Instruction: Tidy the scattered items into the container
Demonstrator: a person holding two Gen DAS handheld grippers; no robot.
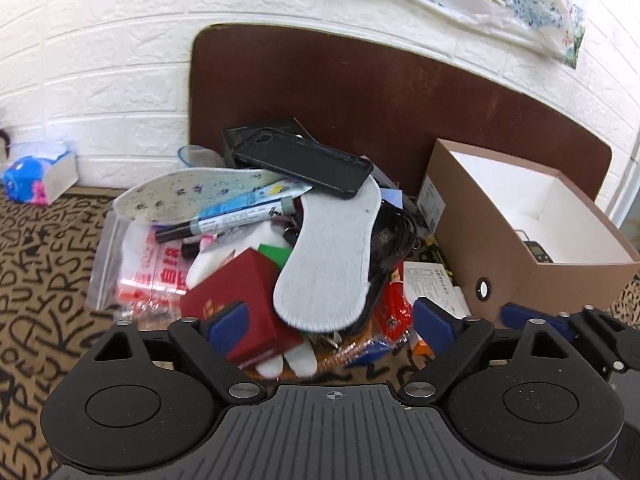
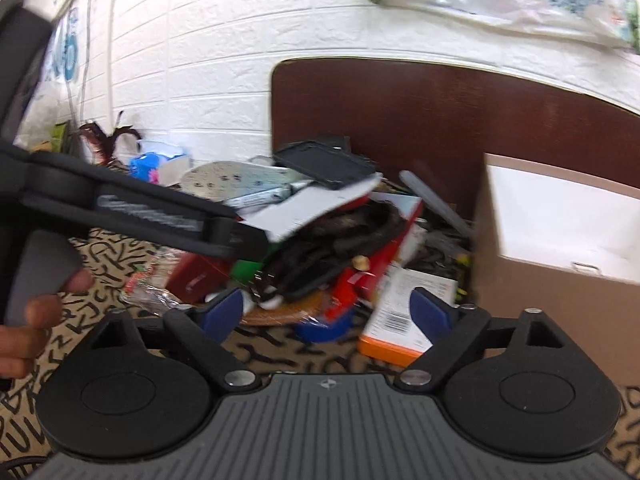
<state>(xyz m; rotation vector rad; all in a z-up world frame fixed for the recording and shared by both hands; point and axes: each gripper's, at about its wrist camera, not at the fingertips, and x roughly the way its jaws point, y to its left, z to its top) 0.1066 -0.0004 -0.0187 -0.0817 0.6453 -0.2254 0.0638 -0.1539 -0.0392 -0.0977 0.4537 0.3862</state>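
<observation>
Left wrist view, jaws: our left gripper (image 1: pixel 331 326) stands wide open and holds nothing; its blue pads flank the near edge of the pile.
Left wrist view, pile: the scattered items lie heaped on the patterned cloth (image 1: pixel 44 264), with a grey insole (image 1: pixel 332 256) on top, a black phone case (image 1: pixel 304 164) behind it, a red booklet (image 1: pixel 236 300) at the left pad and a marker (image 1: pixel 240 218) further back.
Left wrist view, container: the brown box (image 1: pixel 532 236) sits just right of the pile, nearly bare inside.
Right wrist view, jaws: our right gripper (image 2: pixel 326 312) is likewise wide open and empty, aimed at the tangled black strap (image 2: pixel 340 240) and the orange-edged packet (image 2: pixel 404 320).
Right wrist view, neighbour: the left tool's handle, held by a hand (image 2: pixel 36 316), crosses close on the left.
Risk: we judge that both grippers closing on one heap could collide, or drag the loose insole and case off.
</observation>
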